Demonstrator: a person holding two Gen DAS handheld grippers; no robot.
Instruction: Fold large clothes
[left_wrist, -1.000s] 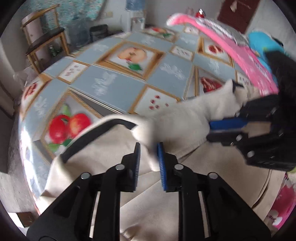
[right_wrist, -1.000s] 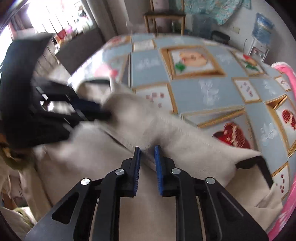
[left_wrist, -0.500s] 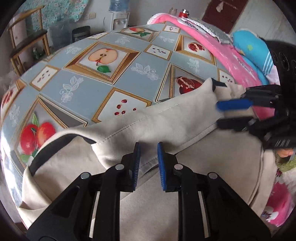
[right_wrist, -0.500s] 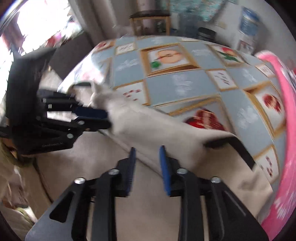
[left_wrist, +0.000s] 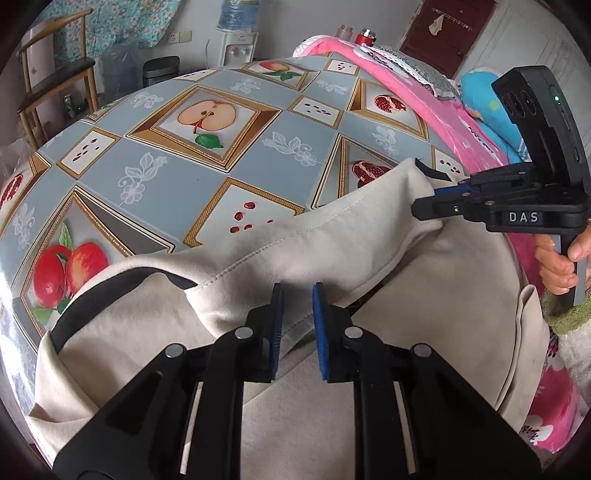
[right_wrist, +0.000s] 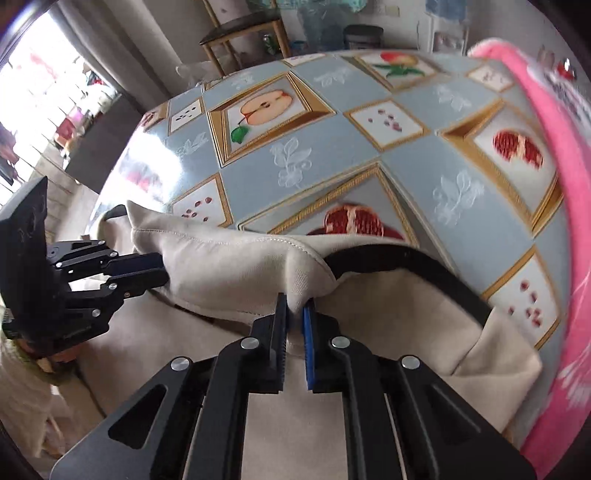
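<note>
A large cream garment (left_wrist: 332, 236) with black trim lies on the near part of the table, a fold of it laid back over itself. My left gripper (left_wrist: 297, 295) is shut on the folded edge near its left end. My right gripper (right_wrist: 294, 308) is shut on the same fold near the black collar band (right_wrist: 406, 266). In the left wrist view the right gripper (left_wrist: 424, 201) sits at the fold's far right end. In the right wrist view the left gripper (right_wrist: 162, 269) holds the fold's left end.
The table wears a blue-grey oilcloth (left_wrist: 177, 177) with fruit pictures. A pink blanket (left_wrist: 406, 85) and a blue pillow (left_wrist: 484, 107) lie along the right side. A wooden chair (left_wrist: 55, 81), a bin and a water dispenser stand beyond the far edge.
Both grippers have carried the fold of cream fabric down and toward me, laying it over the garment's body. The fabric has gone from lifted and blurred to resting flat.
</note>
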